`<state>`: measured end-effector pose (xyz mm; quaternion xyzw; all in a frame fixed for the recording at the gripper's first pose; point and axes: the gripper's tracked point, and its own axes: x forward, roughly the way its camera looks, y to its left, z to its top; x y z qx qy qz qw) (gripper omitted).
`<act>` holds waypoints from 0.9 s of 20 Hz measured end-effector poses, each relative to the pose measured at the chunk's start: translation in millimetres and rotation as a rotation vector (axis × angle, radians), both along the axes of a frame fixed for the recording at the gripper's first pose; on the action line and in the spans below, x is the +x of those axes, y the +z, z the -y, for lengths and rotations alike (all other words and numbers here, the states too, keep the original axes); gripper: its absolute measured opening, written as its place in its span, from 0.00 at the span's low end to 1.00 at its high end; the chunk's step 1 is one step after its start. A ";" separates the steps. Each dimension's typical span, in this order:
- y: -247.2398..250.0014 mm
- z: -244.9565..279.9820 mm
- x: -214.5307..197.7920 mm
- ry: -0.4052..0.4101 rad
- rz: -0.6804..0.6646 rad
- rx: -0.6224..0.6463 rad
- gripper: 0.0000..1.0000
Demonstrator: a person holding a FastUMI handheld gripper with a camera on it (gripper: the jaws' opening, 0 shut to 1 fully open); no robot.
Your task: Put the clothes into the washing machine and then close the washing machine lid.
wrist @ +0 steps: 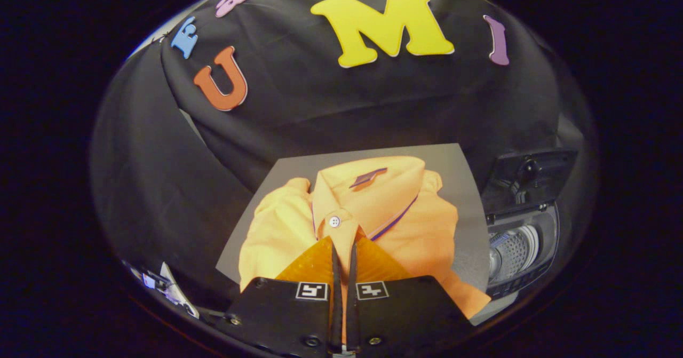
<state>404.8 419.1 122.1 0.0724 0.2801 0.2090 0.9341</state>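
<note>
Gripper view: gripper (344, 248) fingers pinching the placket of the orange shirt (405, 214)

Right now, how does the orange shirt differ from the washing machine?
The orange shirt is soft cloth, folded flat on the grey board; the washing machine is rigid and dark, standing beside the board. The shirt has a white button; the machine's lid stands open, baring a perforated metal drum. The gripper fingers are nearly closed at the shirt's placket.
</note>
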 end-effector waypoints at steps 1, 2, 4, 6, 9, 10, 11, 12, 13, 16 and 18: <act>5.3 5.1 -6.0 -0.001 0.022 0.021 0.06; 11.3 12.2 -11.0 -0.002 0.046 0.043 0.06; 31.1 33.3 -24.1 -0.011 0.103 0.071 0.06; 54.8 64.8 -47.8 -0.036 0.171 0.076 0.06; 86.0 113.2 -72.9 -0.080 0.260 0.079 0.06; 95.1 131.3 -78.3 -0.101 0.288 0.072 0.06; 105.4 149.5 -87.0 -0.120 0.313 0.064 0.06; 113.8 168.5 -93.6 -0.139 0.335 0.059 0.06; 122.1 186.9 -97.9 -0.161 0.353 0.058 0.06; 142.2 239.1 -103.4 -0.223 0.400 0.044 0.06; 149.3 270.9 -102.0 -0.263 0.423 0.033 0.06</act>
